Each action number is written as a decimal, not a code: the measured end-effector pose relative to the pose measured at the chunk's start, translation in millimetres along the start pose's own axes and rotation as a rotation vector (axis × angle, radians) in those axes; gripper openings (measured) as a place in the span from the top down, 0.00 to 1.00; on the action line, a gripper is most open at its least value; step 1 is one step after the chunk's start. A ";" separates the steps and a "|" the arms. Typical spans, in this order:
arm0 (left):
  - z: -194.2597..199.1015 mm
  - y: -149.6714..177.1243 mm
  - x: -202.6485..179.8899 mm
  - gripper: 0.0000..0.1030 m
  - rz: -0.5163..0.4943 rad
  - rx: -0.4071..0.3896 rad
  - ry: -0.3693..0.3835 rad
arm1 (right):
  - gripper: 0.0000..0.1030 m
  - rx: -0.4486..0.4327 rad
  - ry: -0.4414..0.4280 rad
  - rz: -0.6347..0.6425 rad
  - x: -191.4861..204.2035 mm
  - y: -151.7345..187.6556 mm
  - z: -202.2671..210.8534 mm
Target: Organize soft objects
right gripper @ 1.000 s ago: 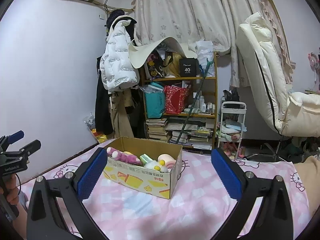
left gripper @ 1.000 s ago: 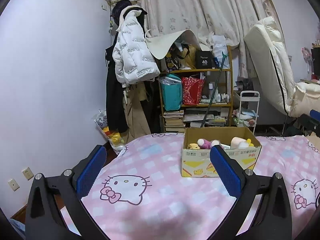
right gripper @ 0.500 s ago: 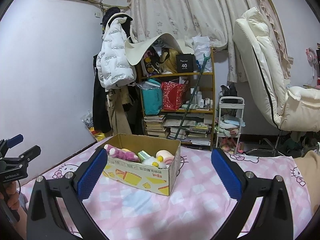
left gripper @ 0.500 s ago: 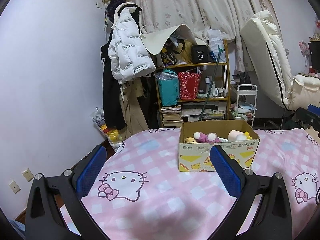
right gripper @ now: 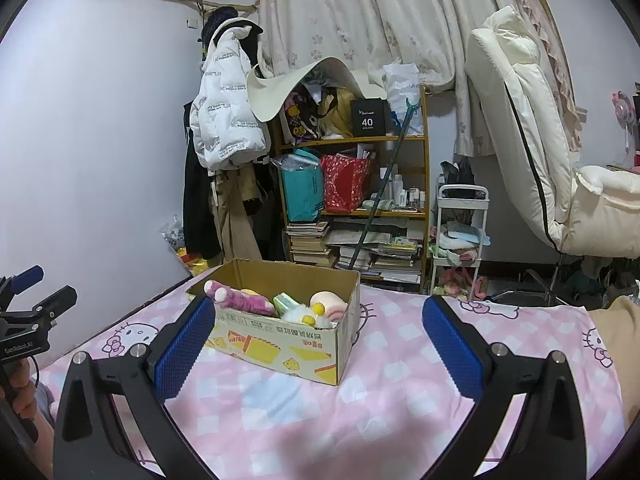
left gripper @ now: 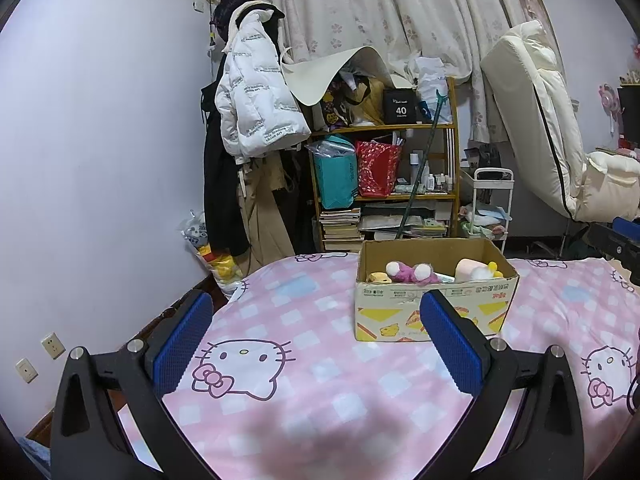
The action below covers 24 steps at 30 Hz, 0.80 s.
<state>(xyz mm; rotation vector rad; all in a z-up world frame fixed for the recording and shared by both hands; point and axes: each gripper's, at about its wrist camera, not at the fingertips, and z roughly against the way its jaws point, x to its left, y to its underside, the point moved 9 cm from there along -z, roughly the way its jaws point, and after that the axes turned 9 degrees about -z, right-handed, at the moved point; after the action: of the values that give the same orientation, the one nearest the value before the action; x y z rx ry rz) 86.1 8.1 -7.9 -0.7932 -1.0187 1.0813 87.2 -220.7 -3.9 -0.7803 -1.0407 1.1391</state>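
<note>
Both views have drawn closer to the cardboard box (left gripper: 434, 312) over the last second. The soft toys (right gripper: 276, 306) lie inside it; the blanket (left gripper: 304, 360) seems bare. Left gripper (left gripper: 316, 344) and right gripper (right gripper: 318, 350) stay spread, holding nothing.

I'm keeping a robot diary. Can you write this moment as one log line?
left gripper: open, empty | right gripper: open, empty | cardboard box: on pink blanket, soft toys inside | contact: none
</note>
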 end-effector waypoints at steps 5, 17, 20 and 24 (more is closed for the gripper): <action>-1.5 1.8 -3.6 0.01 -0.009 0.002 0.003 | 0.00 0.000 0.007 0.005 -0.9 0.2 -0.1; -0.7 2.9 -9.4 0.01 -0.032 0.008 0.005 | 0.00 -0.002 0.020 0.007 -5.3 4.5 -5.1; -1.3 3.7 -10.7 0.01 -0.037 0.012 0.007 | 0.00 -0.007 0.024 0.007 -7.3 6.0 -5.8; -2.1 4.2 -10.5 0.01 -0.042 0.014 0.007 | 0.00 -0.005 0.021 0.005 -8.7 6.4 -5.8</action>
<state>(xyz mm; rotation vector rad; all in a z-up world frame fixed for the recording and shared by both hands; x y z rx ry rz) 85.4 -0.8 -15.1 -0.7608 -1.0165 1.0483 89.9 -227.4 -13.9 -0.7977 -1.0246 1.1306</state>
